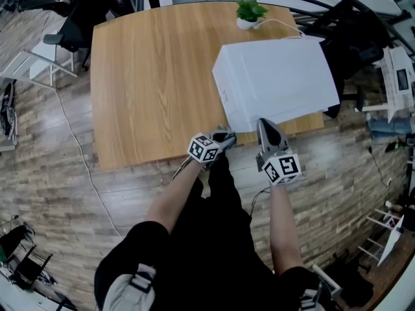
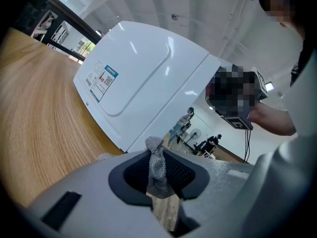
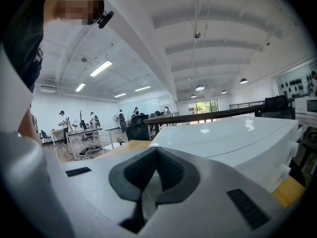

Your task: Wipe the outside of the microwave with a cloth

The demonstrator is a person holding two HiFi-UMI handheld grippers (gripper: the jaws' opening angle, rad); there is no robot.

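The white microwave [image 1: 275,83] stands on the right part of the wooden table [image 1: 149,83], its near corner over the table's front edge. My left gripper [image 1: 222,137] is at that front edge, just left of the microwave's near corner. It is shut on a small grey cloth [image 2: 157,163], which sticks up between the jaws in front of the microwave's [image 2: 143,78] side. My right gripper [image 1: 264,124] points up at the microwave's front face and is shut, with nothing between its jaws [image 3: 156,168]. The microwave's top [image 3: 237,138] fills the right of the right gripper view.
A small potted plant [image 1: 249,11] and a white cable [image 1: 280,23] sit behind the microwave. A black office chair [image 1: 72,26] stands at the table's far left corner. A thin cable [image 1: 78,154] lies on the wood floor. Several people are at desks [image 3: 79,128] far off.
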